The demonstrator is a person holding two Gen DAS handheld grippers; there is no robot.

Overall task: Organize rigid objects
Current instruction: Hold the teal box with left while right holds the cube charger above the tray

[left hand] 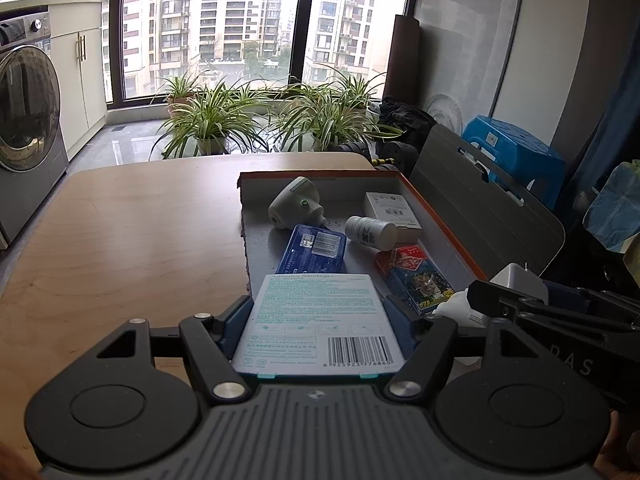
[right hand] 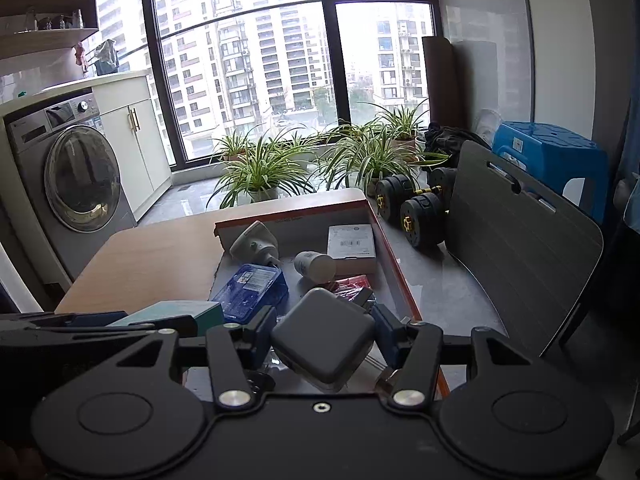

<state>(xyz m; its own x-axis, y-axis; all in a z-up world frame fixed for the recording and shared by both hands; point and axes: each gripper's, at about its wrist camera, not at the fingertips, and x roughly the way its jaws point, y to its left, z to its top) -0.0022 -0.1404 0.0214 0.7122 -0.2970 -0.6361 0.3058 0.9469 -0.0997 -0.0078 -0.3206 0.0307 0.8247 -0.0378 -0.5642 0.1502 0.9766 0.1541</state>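
Bandage box [left hand: 316, 320] sitting clamped flat in your left hand-held gripper [left hand: 318, 316], jaws half-spread, hanging over near end of cardboard tray [left hand: 436, 216] on counter [left hand: 132, 240]. Right hand-held gripper [right hand: 324, 338] pinching white charger [right hand: 324, 336] corner-on beside it. You're risking collision: both tools crowding same tray end. Charger could be twisting loose from that diagonal pinch.

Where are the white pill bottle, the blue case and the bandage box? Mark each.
white pill bottle [left hand: 370, 233], left wrist view, on its side wall.
blue case [left hand: 314, 250], left wrist view, on its labelled lid.
bandage box [left hand: 320, 320], left wrist view, on its printed back face.
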